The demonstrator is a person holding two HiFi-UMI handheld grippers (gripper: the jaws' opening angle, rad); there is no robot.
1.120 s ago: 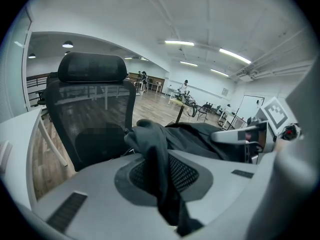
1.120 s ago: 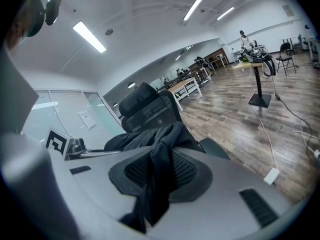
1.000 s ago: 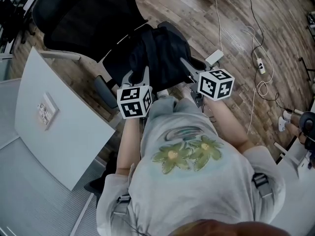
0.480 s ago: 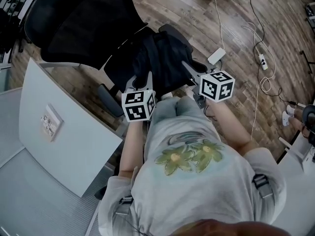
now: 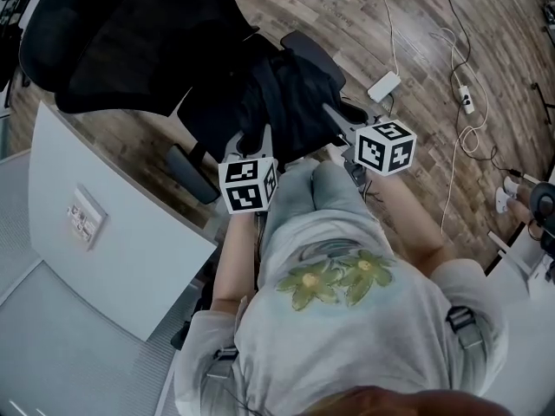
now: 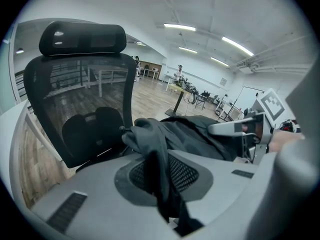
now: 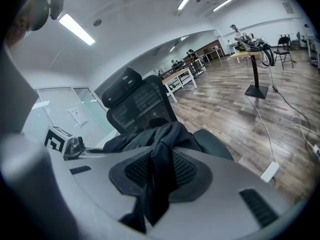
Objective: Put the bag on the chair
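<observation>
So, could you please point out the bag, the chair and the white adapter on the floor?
bag [image 5: 290, 102], head view, middle of the dark fabric.
chair [image 5: 130, 37], head view, mesh backrest.
white adapter [image 5: 383, 85], head view, its flat top.

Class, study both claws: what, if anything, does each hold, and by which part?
Both hold the black bag: the left claw pinches a fabric fold at its left end, the right claw one at its right end.

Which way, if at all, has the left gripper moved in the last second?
Yes, slightly. In the head view the left gripper, shut on the bag, has drawn away from the white table and its near corner, forward toward the chair.
</observation>
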